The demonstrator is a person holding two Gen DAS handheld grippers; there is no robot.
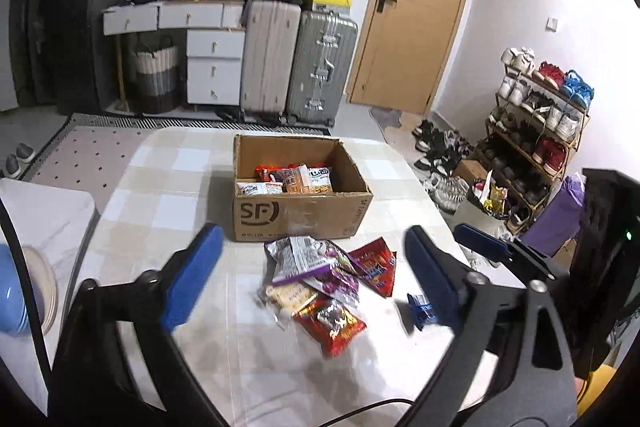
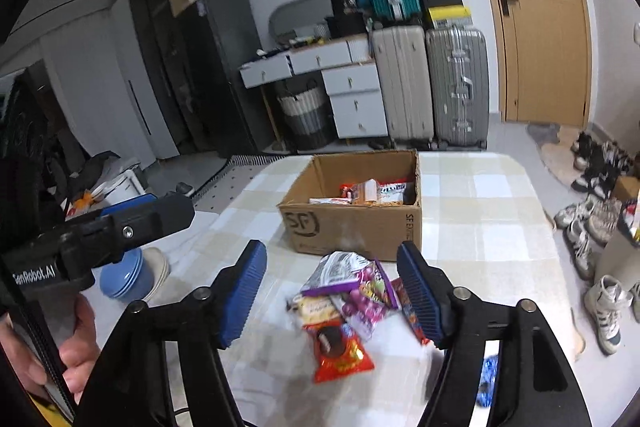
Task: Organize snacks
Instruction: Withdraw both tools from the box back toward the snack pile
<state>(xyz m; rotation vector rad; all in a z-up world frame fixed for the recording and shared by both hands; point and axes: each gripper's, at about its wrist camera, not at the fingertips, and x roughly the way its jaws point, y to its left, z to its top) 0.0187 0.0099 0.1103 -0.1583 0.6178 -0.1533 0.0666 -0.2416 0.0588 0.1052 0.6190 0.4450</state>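
Both your left gripper (image 1: 312, 277) and right gripper (image 2: 332, 293) gaped empty before the brown cardboard box (image 2: 360, 227); only your left view showed the wooden shoe rack (image 1: 536, 131), its lower end cut off.

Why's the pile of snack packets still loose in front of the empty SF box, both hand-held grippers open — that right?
Nearly. The SF box isn't empty: several packets already lie inside, as the left wrist view shows. The rest holds: the pile of snack packets sits loose before it, and the left hand-held gripper and right hand-held gripper are both open.

Matt cardboard box (image 1: 300, 215), glossy foil packets (image 1: 320, 279)
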